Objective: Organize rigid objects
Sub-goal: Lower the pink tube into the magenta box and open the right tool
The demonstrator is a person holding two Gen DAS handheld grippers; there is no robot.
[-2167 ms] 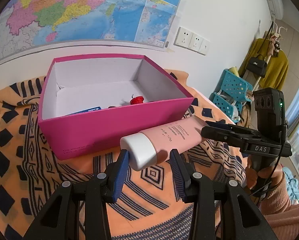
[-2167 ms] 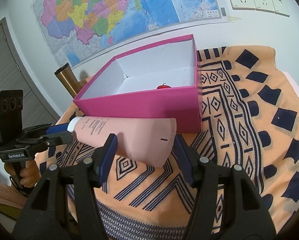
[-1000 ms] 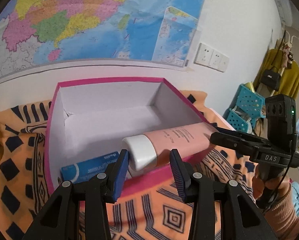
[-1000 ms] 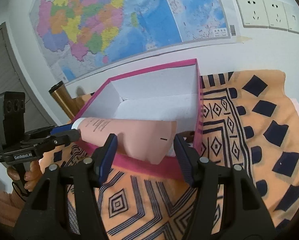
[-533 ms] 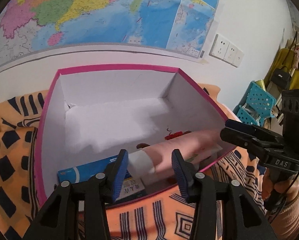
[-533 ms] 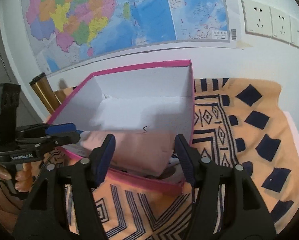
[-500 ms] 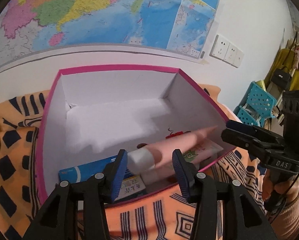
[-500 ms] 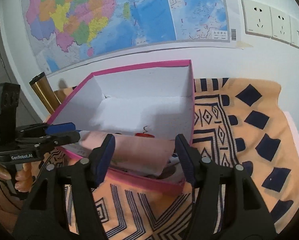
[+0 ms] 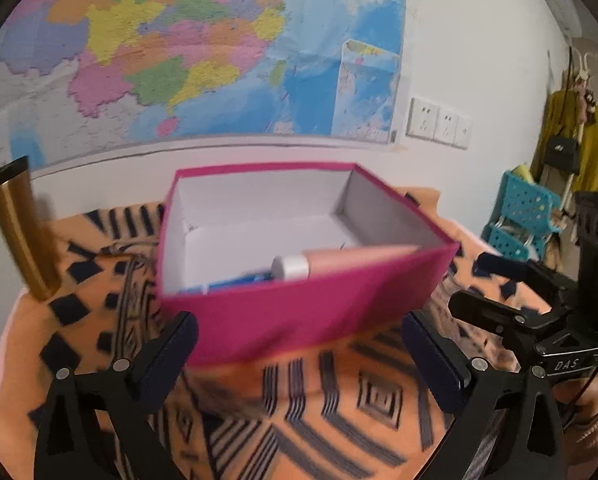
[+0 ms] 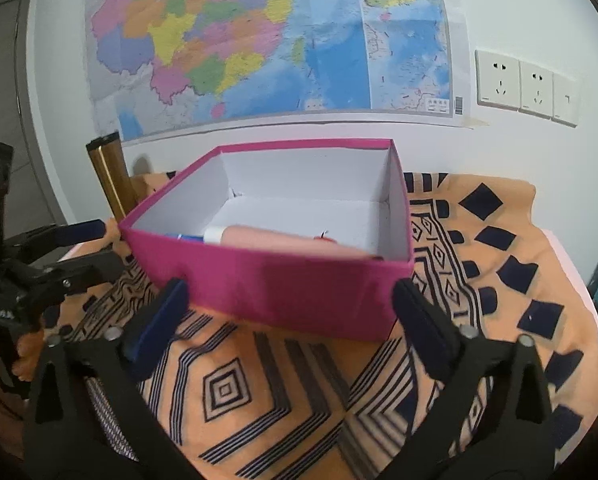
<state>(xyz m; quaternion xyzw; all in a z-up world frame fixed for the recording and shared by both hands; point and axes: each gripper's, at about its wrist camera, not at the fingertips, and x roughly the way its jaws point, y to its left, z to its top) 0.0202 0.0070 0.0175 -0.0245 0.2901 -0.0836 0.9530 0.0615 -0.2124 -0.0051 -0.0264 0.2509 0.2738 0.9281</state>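
The pink tube [image 10: 283, 242] lies inside the magenta box [image 10: 299, 292], against its near wall, beside a blue item [image 9: 235, 280]. Both tongs, left [image 9: 299, 350] and right [image 10: 291, 320], are opening, empty, at 6 o'clock of the box, clear for withdrawal above the patterned surface [image 10: 499, 240].

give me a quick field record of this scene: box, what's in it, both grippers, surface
box: pink box, open top, on the patterned cloth
contents: pink tube with white cap, lying flat; blue item beside the cap; small red item
left gripper: jaws opening, nothing between the fingers, in front of the box
right gripper: jaws opening, nothing between the fingers
beside box: gold bottle, upright
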